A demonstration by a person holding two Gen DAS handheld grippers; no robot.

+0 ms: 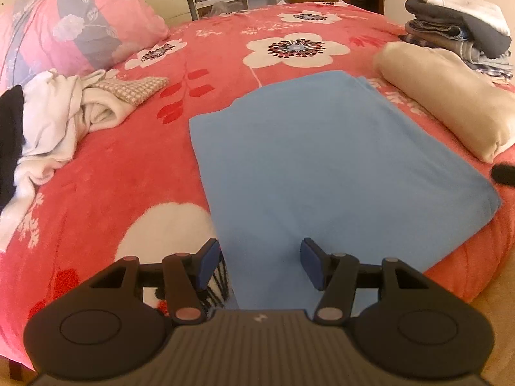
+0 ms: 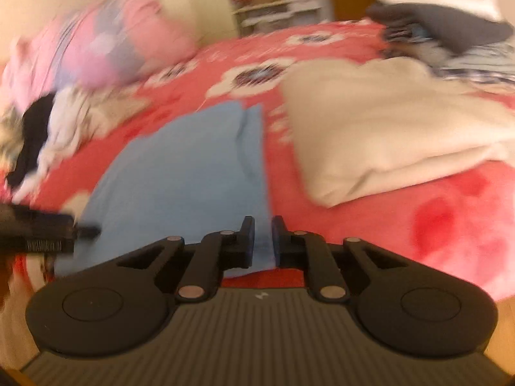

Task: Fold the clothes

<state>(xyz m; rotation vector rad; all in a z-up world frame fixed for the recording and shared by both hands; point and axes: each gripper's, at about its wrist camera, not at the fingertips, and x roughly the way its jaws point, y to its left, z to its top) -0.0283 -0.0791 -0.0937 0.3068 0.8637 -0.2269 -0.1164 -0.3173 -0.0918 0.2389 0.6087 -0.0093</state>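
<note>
Blue folded fleece garment (image 1: 325,167), flat rectangle: we list it at the middle of the bed, on a coral-red plush bedspread with white flowers (image 1: 122,173), its near edge at the foot of the bed.

Beige folded cloth bundle (image 1: 450,112): we place it just beside the blue garment, on its right in the left wrist view.

Stack of folded grey, white and striped clothes (image 1: 463,29): we find it beyond the beige bundle, at the far right.

Heap of unfolded white, checked and black clothes (image 1: 61,119): we note it well apart, at the left edge, below a pink and grey flowered pillow (image 1: 83,22).

Left hand-held gripper (image 1: 257,265): we see its fingers standing apart over the garment's near left corner, nothing clamped.

Right hand-held gripper (image 2: 263,238): in a blurred view we see its fingers drawn nearly together at the garment's near right edge; we cannot tell whether cloth is pinched.
</note>
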